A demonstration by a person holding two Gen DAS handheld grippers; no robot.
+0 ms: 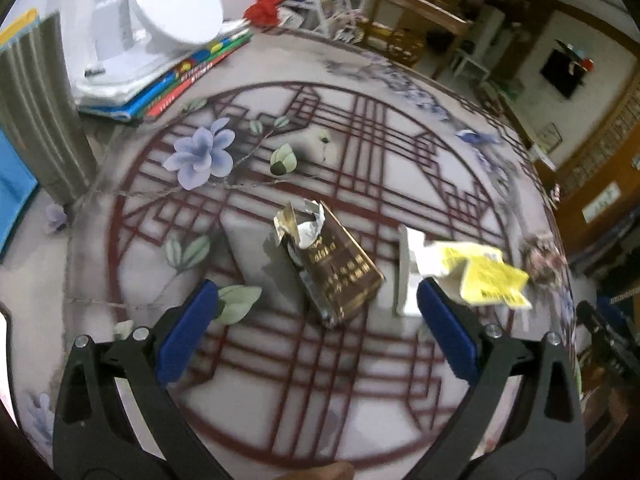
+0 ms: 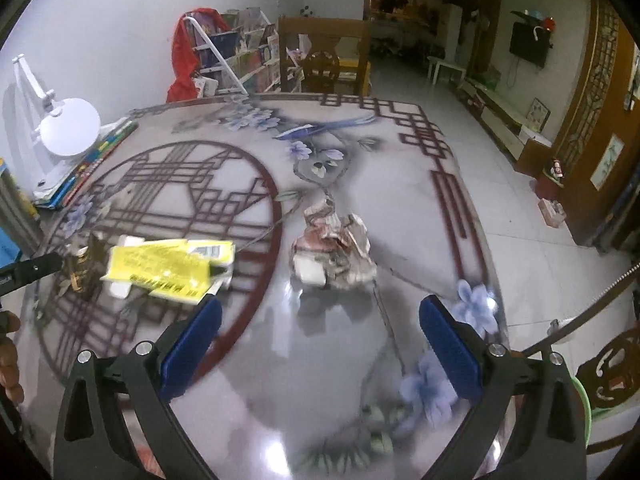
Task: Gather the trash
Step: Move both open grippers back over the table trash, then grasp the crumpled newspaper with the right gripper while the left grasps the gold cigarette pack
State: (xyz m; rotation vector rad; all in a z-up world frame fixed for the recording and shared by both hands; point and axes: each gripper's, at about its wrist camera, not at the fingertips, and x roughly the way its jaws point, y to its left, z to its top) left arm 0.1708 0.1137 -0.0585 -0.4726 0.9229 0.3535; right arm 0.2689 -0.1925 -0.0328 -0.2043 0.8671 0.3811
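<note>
— Lying on the desk (image 1: 280, 408), which trash sits nearest?
— Brown packet (image 1: 332, 264), at twelve o'clock from the left gripper (image 1: 318, 312), long axis eleven-to-five. Yellow box (image 1: 480, 276) at two. Crumpled wrapper (image 2: 334, 252) at twelve from the right gripper (image 2: 320, 328). Both fingers spread, empty.

A white desk lamp (image 2: 66, 130) stands on stacked books (image 1: 176, 80) beside a bookshelf (image 2: 240, 56).

Black tool (image 1: 318, 300), blue pads (image 1: 188, 336), silver screws.

Left gripper (image 1: 318, 300) and right gripper (image 2: 320, 316) — jaws wide (empty).
</note>
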